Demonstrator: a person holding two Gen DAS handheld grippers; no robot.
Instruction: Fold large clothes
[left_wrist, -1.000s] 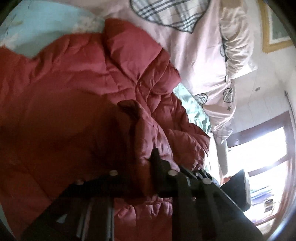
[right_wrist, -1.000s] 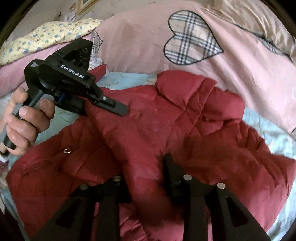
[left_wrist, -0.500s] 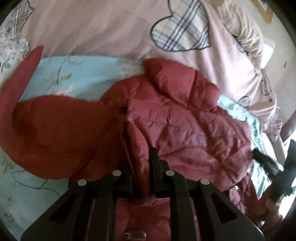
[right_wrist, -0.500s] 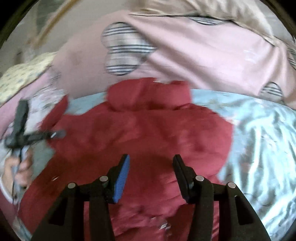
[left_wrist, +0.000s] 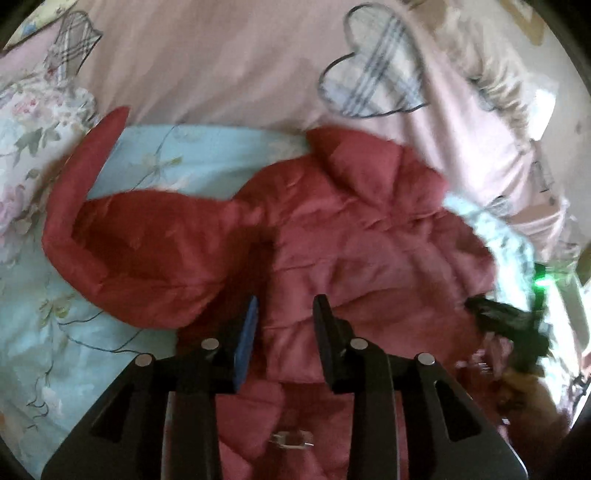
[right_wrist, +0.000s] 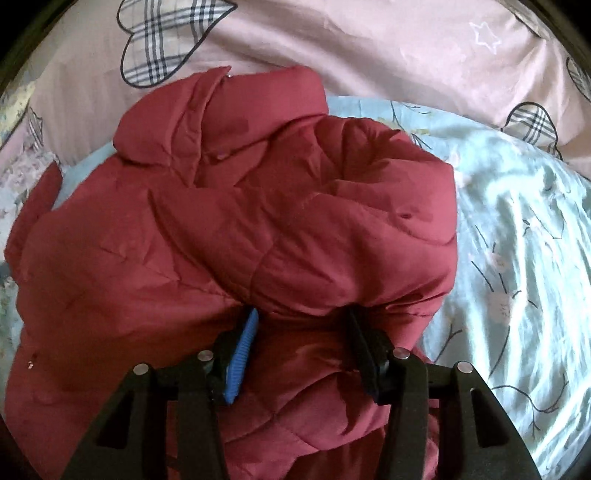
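A dark red quilted jacket (left_wrist: 369, 251) lies on the bed, collar (left_wrist: 351, 158) toward the pink duvet. One sleeve (left_wrist: 92, 192) spreads out to the left. My left gripper (left_wrist: 286, 314) hovers over the jacket's front; its jaws are opening and nothing is pinched between them. In the right wrist view the jacket (right_wrist: 221, 240) is bunched into a puffy fold. My right gripper (right_wrist: 301, 328) is low on that fold, jaws opening, with the padded fabric bulging between the fingers. The right gripper (left_wrist: 509, 325) also shows blurred at the jacket's right edge.
A light blue floral sheet (right_wrist: 517, 258) covers the bed around the jacket. A pink duvet with plaid hearts (left_wrist: 221, 66) is heaped behind the collar. A metal clasp (left_wrist: 291, 439) sits on the jacket near the left gripper's base.
The left gripper let go of the jacket fold it was pinching and its jaws parted. The right gripper came down onto the jacket's right side and now straddles a puffy fold.
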